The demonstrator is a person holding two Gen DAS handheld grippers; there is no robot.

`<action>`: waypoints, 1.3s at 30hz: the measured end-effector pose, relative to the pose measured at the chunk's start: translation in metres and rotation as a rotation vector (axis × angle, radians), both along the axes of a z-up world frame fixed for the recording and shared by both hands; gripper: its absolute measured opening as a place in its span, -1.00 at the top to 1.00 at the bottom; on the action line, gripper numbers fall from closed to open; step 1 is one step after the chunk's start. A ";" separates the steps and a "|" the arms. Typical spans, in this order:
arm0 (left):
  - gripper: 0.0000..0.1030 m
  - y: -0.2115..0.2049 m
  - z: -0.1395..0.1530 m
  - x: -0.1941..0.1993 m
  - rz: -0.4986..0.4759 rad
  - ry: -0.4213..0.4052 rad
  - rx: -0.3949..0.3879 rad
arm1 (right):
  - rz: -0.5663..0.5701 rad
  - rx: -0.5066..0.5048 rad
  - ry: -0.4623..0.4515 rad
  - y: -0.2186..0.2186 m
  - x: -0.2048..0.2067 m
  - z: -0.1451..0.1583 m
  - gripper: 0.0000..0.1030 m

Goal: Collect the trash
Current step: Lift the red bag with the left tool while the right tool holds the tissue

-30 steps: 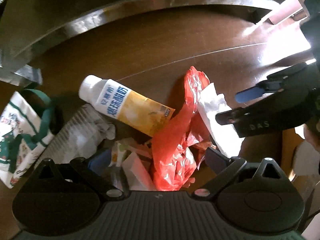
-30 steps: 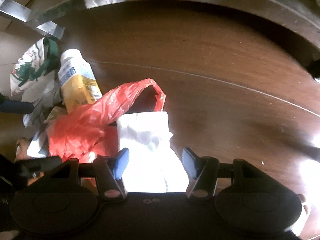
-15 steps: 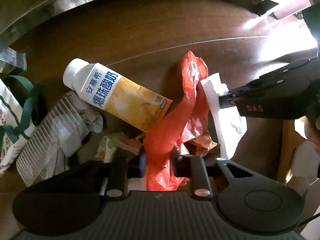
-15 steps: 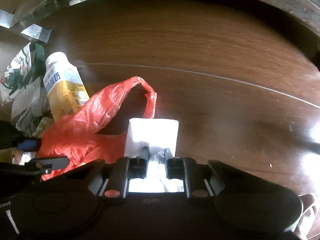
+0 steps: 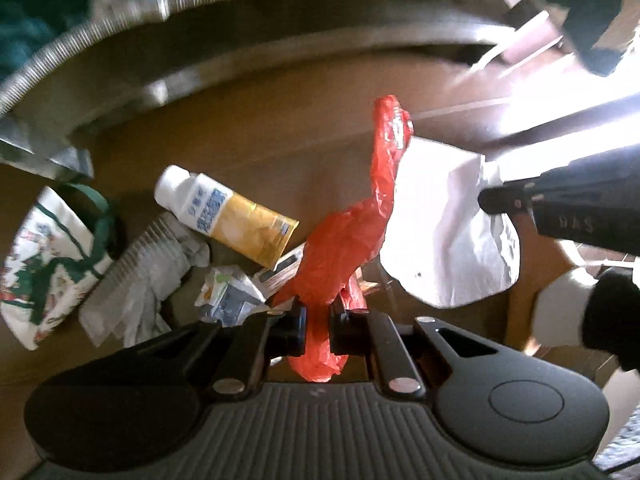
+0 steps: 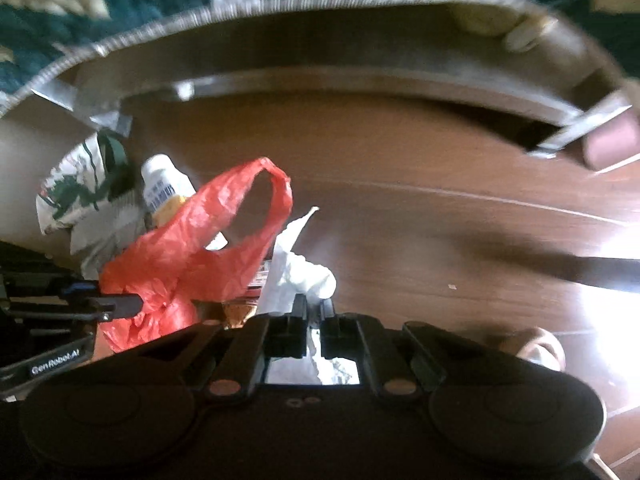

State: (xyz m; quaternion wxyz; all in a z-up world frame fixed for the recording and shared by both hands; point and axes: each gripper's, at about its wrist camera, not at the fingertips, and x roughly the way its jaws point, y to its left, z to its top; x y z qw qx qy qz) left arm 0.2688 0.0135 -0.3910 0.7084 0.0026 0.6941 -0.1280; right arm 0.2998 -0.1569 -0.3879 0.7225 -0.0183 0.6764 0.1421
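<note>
The left gripper (image 5: 318, 330) is clamped on the red plastic bag (image 5: 344, 240), and the right gripper (image 6: 314, 330) is clamped on a white tissue (image 6: 294, 276) just beside the bag's handle loop. The thin bag may slip or stay closed, so the tissue could fall past its mouth; whether anything is inside I cannot tell. Farther on the brown surface (image 6: 400, 168) lie a yogurt bottle (image 5: 228, 214), crumpled paper (image 5: 148, 272) and a printed bag (image 5: 52, 260).

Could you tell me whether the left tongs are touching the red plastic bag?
Touching: in the left wrist view the left tongs are clamped shut on the red plastic bag.
</note>
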 end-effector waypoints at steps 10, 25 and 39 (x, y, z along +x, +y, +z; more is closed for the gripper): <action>0.82 -0.001 0.129 -0.017 0.171 -0.113 -0.098 | -0.013 0.050 -0.201 -0.028 -0.037 0.140 0.92; 0.81 -0.006 0.085 -0.014 0.209 -0.050 -0.057 | -0.040 0.086 -0.232 -0.042 -0.054 0.146 0.92; 0.81 -0.014 -0.030 0.025 0.202 0.111 -0.017 | -0.075 0.086 -0.111 -0.037 -0.030 0.115 0.92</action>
